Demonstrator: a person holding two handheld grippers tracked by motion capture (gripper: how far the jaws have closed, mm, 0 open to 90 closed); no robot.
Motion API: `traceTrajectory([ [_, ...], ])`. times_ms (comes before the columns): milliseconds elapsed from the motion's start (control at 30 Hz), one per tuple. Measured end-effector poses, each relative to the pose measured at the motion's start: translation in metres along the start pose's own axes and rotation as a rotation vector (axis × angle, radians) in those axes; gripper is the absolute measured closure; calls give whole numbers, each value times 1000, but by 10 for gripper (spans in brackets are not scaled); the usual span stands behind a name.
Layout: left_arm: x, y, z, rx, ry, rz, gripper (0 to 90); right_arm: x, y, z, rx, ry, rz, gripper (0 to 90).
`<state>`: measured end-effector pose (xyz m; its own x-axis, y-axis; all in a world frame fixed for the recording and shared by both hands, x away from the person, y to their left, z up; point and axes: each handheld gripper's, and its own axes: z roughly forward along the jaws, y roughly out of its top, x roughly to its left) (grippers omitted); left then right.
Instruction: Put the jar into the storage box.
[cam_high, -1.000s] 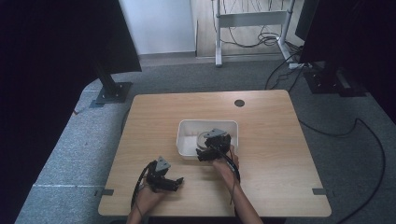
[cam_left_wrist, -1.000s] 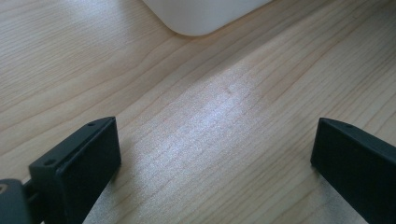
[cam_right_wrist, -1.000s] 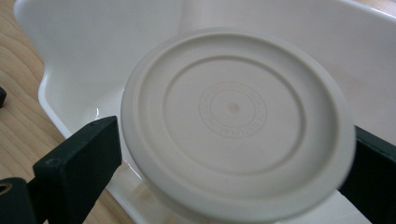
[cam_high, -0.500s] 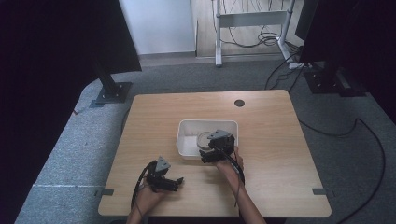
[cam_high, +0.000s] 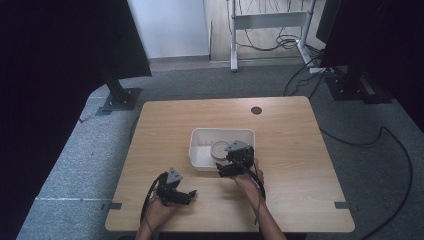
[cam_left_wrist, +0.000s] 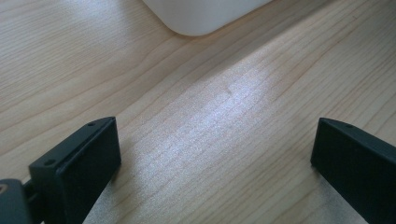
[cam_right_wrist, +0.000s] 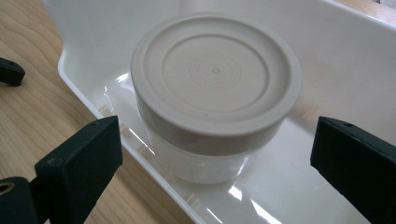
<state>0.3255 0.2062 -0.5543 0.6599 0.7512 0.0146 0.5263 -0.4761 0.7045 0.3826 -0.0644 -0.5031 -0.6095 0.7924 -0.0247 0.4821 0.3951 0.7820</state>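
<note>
In the high view, one wooden tabletop (cam_high: 300, 150) carries one white tray (cam_high: 200, 145) near its middle, and one round jar (cam_high: 219, 149) with a beige lid stands inside this tray, toward its right half. Two hands come in from the bottom edge, each with one gripper. The right gripper (cam_high: 231, 167) is at the near right corner of the tray and points at the jar, while the left gripper (cam_high: 184, 196) rests on the bare wood, to the left and nearer to the person, apart from the tray. In the left gripper view, the two black jaws are spread wide with only wood grain between them; one rounded corner of the tray (cam_left_wrist: 201, 18) is ahead at the top, not touched. In the right gripper view, the jaws are also spread wide and grasp nothing; the jar (cam_right_wrist: 215, 93) stands between their lines but farther ahead, on the floor of the tray (cam_right_wrist: 345, 60), upright, its lid closed, its lower body clear. I judge that the step in hand is the approach of the right gripper to the jar, before any grasp. The next move probably calls for going forward over the near tray wall until the jaws are on both sides of the jar, then closing on the body or the lid rim without pushing it against the tray wall.
</note>
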Motion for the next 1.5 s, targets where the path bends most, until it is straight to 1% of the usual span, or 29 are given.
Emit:
traceTrajectory([
  [333,0,0,0,1,0,2,13,-3,-9,-9,-1,2,-8,18],
  [667,0,0,0,1,0,1,12,-4,-14,-20,-10,11,-30,19],
  [767,0,0,0,1,0,1,12,-5,-16,-24,-15,20,-27,19],
  [967,0,0,0,1,0,0,12,-10,-24,-32,-15,12,-18,28],
  [1000,0,0,0,1,0,0,12,-11,-25,-33,-20,19,-17,32],
  [1100,0,0,0,1,0,0,13,-10,-27,-37,-20,24,-30,29],
  [1233,0,0,0,0,0,0,12,-11,-28,-42,-29,24,-35,28],
  [1500,0,0,0,2,0,2,13,-10,-33,-50,-34,28,-35,28],
])
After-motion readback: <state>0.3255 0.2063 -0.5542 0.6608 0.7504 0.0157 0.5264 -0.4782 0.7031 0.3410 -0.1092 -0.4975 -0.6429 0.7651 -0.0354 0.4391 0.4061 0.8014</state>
